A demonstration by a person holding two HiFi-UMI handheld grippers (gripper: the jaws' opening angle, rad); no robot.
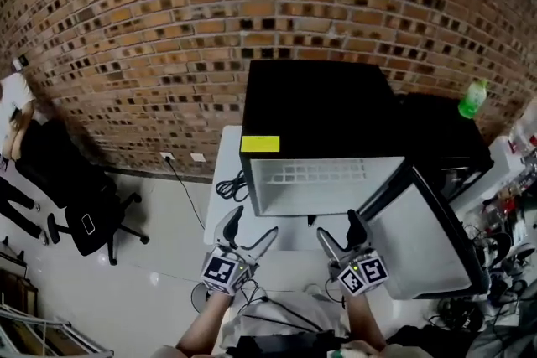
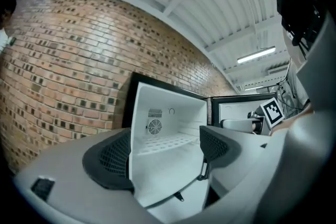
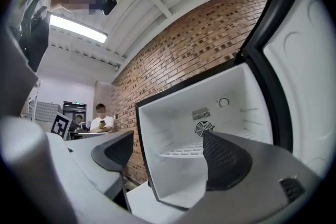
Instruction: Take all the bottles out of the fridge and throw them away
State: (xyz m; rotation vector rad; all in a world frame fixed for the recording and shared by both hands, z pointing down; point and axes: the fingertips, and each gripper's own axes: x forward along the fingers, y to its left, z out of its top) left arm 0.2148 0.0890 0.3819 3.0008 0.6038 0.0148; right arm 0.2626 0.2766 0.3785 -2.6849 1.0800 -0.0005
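So, the small black fridge with the white inside [image 1: 315, 109] has its door [image 1: 428, 239] swung open to the right. The left gripper [image 1: 254, 222] sits in front of it, jaws spread wide with nothing between them. Same deal for the right gripper [image 1: 337, 225]. A green plastic bottle [image 1: 473, 98] stands upright on the black cabinet [image 1: 440, 134] just right of the fridge.
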